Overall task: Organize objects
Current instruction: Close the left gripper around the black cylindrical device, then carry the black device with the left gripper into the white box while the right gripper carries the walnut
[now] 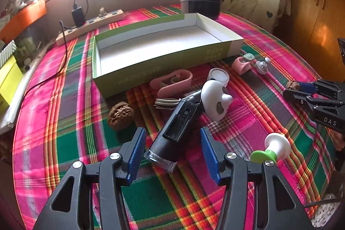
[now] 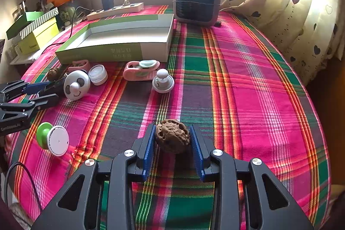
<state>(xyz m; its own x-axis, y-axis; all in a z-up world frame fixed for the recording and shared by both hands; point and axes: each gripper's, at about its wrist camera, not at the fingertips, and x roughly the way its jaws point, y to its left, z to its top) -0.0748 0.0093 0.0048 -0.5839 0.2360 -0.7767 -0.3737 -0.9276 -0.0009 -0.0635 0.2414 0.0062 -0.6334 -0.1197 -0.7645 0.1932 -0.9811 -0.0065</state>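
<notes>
My left gripper is open, its blue pads either side of a black cylindrical device with a clear cap, lying on the plaid cloth. A walnut lies just left of it, a white panda toy beyond. My right gripper is shut on a second walnut, just above the cloth; it also shows in the left wrist view. An empty green-and-white box sits behind the clutter.
A pink clip, white jar, pink holder, small white knob toy and green-white suction knob lie scattered. A heater and power strip stand at the back. Boxes are stacked at left.
</notes>
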